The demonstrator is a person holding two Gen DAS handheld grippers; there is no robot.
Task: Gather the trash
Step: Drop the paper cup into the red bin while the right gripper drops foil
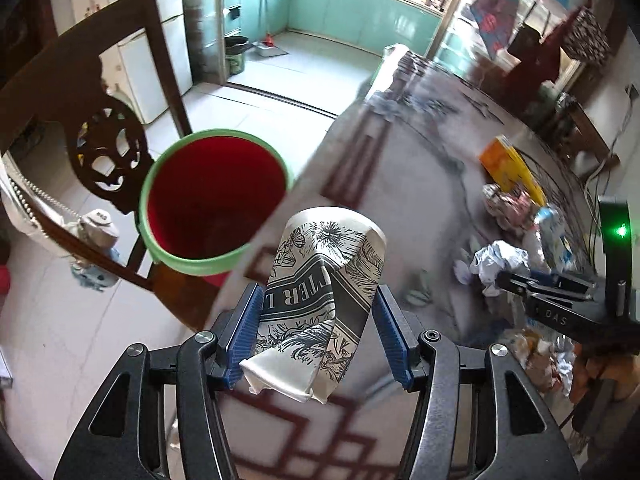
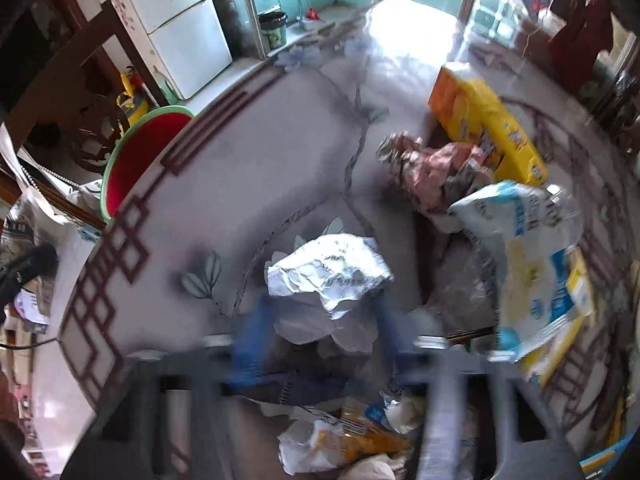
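This was a home's dining area: a carved wooden chair (image 1: 100,152) stood at a patterned table (image 2: 240,184), a white fridge (image 2: 176,28) nearby (teal kitchen cabinets (image 1: 360,16) lay beyond).

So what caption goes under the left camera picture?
Left gripper carries a crushed paper cup toward the red bin beside the table.
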